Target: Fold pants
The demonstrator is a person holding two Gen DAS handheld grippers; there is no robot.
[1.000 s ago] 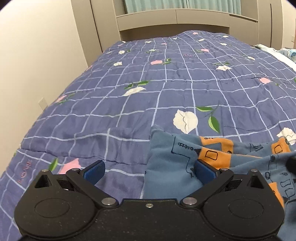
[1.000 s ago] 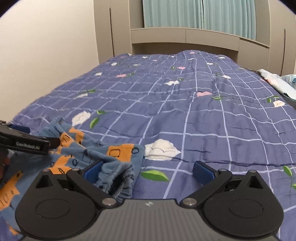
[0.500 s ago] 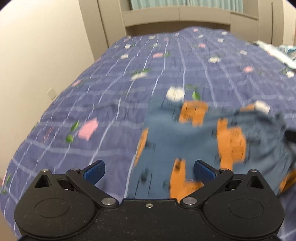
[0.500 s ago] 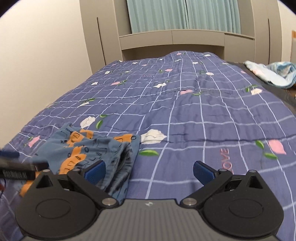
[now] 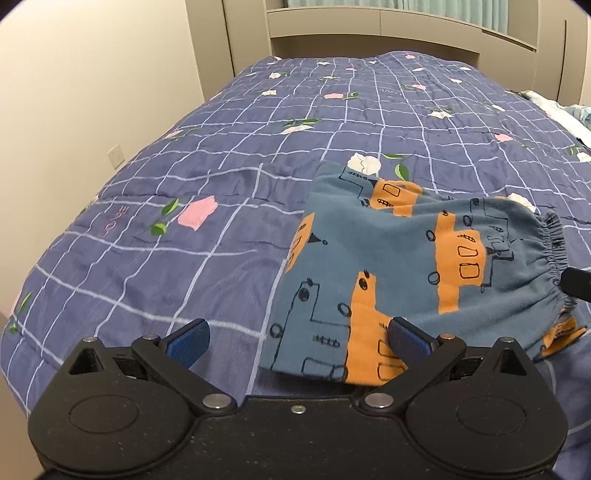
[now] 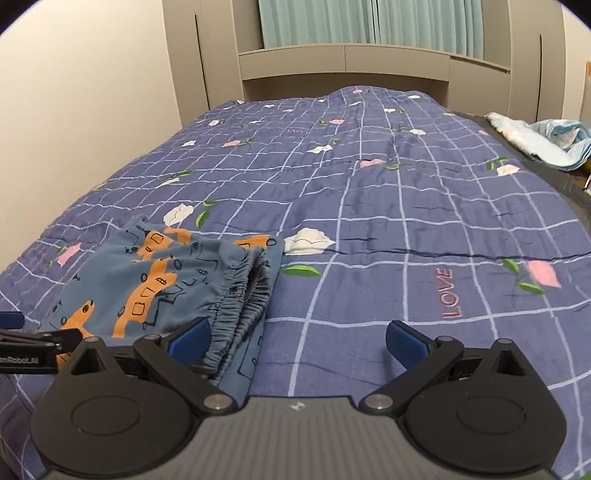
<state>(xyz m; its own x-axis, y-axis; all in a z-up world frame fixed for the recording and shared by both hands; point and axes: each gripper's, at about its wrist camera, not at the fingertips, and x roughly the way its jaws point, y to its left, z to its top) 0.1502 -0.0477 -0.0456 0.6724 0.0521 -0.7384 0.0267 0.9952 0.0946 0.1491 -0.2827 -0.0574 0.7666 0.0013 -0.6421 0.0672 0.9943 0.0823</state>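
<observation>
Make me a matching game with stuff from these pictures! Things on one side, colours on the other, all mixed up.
Things:
1. pants
2. quilt
3. curtain
4. left gripper pads

Colours:
A. pale green
B. purple-blue with white grid lines and flowers
C. bright blue
D. grey-blue with orange patches

Pairs: 1-D, 2-B, 3-A, 4-C
</observation>
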